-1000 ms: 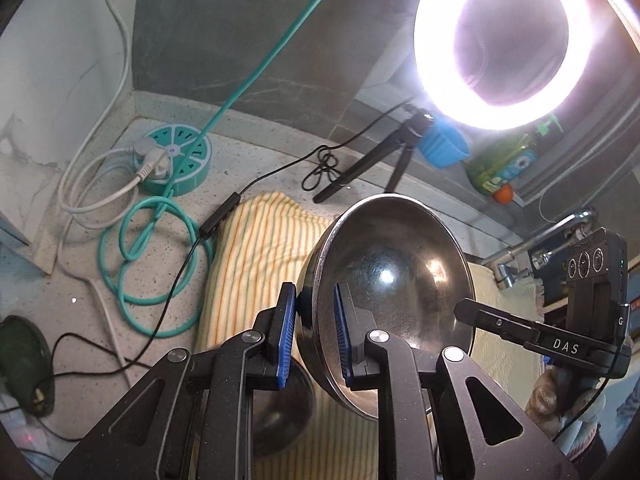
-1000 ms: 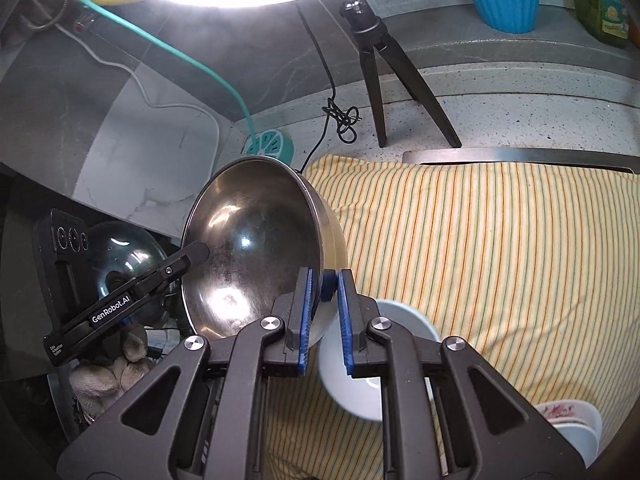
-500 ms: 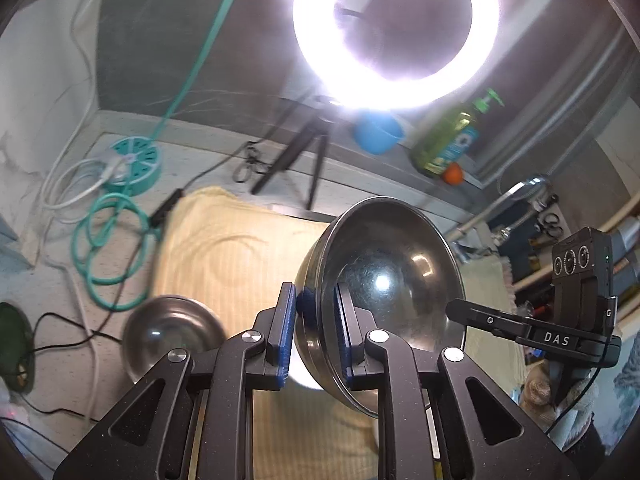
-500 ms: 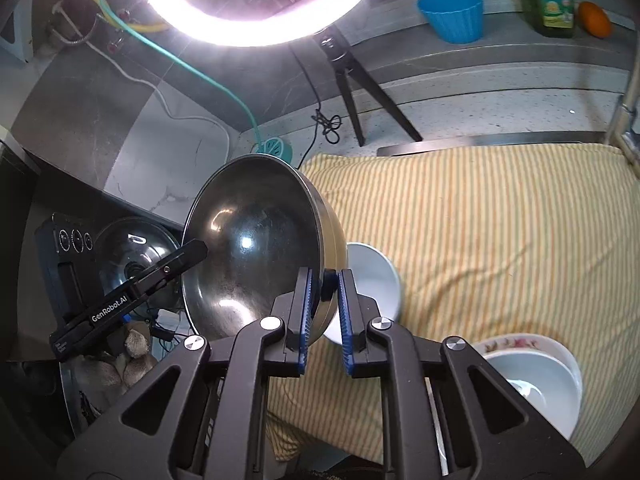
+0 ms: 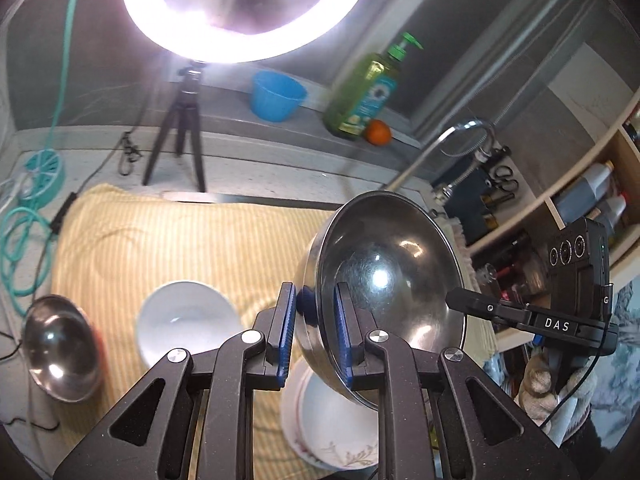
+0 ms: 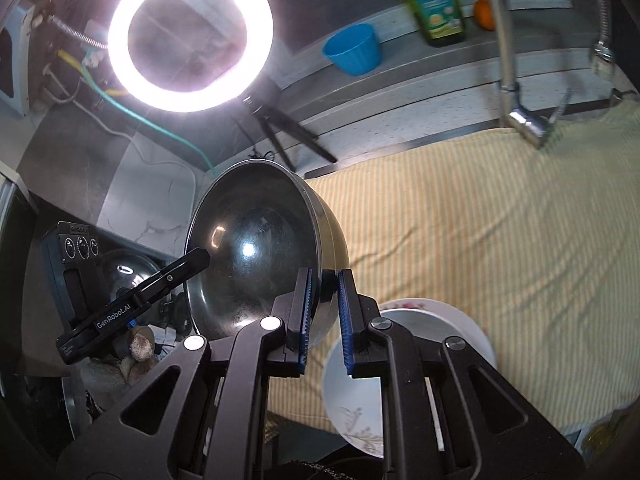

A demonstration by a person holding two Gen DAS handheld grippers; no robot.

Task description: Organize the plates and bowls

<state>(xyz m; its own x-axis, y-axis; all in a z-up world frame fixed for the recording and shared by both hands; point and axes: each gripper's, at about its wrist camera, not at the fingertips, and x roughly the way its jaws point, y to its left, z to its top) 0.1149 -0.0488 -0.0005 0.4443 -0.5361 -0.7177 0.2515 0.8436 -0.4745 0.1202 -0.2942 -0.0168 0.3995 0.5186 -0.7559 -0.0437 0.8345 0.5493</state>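
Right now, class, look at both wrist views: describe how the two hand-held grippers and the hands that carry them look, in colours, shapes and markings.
Each hand-held gripper is matte black, with triangular cut-out arms, silver pivot screws and blue ribbed pads. The left hand-held gripper reads "GenRobot.AI" along its side in the right wrist view; the right hand-held gripper reads "DAS" in the left wrist view. Each body bears three round dials. The right hand wears a light knitted glove.

My ring light [image 5: 248,12] blazes at the top of both views, blowing out to white. It glints off the steel bowl [image 5: 384,280]. Corners go dark and lines bend at the fisheye edge. The small bowls [image 5: 188,320] smear slightly on the left view.
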